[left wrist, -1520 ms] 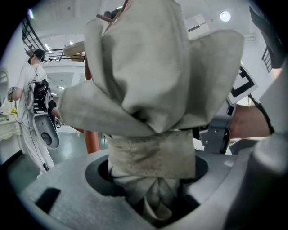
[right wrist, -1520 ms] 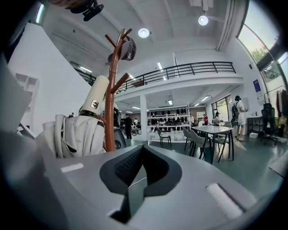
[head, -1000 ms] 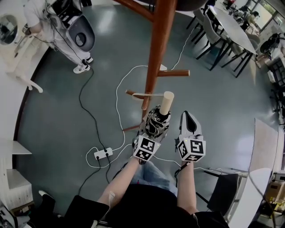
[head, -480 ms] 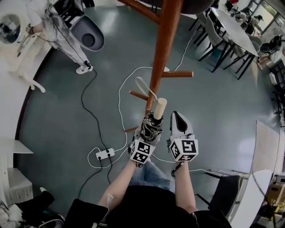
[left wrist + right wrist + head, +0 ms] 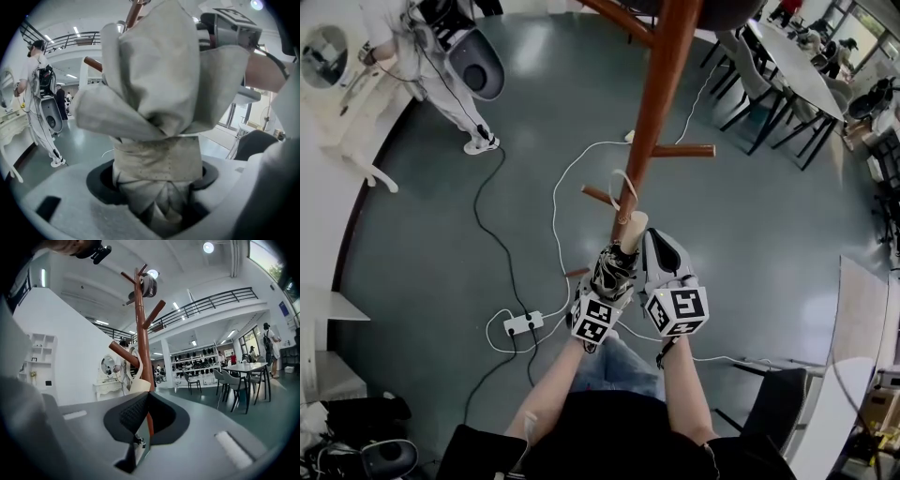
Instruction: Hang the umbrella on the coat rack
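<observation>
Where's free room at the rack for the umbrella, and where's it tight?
The right peg is bare, open floor around it. Crowded at the short left peg: umbrella, strap loop, left hand-held gripper and right hand-held gripper bunch against the pole.

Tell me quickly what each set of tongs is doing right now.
Left tongs: closed on the folded umbrella.
Right tongs: closed, nothing between them.
</observation>
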Available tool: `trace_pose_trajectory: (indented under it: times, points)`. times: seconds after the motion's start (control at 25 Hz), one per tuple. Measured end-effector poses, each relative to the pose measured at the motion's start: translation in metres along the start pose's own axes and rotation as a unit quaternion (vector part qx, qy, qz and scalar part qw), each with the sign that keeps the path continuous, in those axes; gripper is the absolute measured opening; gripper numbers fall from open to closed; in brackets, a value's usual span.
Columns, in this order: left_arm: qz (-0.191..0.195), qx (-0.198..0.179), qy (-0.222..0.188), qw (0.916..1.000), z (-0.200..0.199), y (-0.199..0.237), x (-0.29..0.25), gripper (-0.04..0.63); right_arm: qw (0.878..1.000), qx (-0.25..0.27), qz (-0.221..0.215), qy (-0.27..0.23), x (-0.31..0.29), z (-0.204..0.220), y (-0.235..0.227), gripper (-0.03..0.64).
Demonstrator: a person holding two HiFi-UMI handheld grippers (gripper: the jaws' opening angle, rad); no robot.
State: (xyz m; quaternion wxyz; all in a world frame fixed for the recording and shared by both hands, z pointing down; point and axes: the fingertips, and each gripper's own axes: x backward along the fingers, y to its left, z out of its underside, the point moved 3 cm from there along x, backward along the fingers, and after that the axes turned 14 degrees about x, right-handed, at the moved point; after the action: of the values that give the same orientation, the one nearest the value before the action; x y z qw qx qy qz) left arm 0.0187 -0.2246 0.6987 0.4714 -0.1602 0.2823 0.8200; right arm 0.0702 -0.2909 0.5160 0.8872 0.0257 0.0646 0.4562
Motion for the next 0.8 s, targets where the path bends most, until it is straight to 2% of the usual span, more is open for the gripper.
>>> trace_pose_trajectory:
  times: [0.32, 0.4, 0.48, 0.56, 0.8]
  points:
    - [-0.011, 0.024, 0.0, 0.9996, 0.004, 0.007, 0.0, 0.373, 1.0, -0.002, 0.003, -0.012, 0.004, -0.008, -0.007, 0.015]
    - [-0.022, 0.034, -0.003, 0.9992, 0.005, 0.015, 0.004, 0.344, 1.0, -0.003, 0.005, -0.013, 0.004, -0.01, -0.006, 0.015]
    - [-0.032, 0.036, -0.017, 0.9987, 0.004, 0.022, 0.009, 0.354, 1.0, -0.005, 0.007, -0.014, 0.003, -0.011, -0.006, 0.016]
    - [-0.043, 0.022, -0.04, 0.9981, -0.004, 0.023, 0.015, 0.322, 1.0, -0.008, 0.009, -0.015, 0.005, -0.01, -0.007, 0.018]
    - [-0.052, 0.011, -0.075, 0.9957, -0.024, 0.024, 0.03, 0.328, 1.0, -0.018, 0.015, -0.02, 0.009, -0.01, -0.01, 0.024]
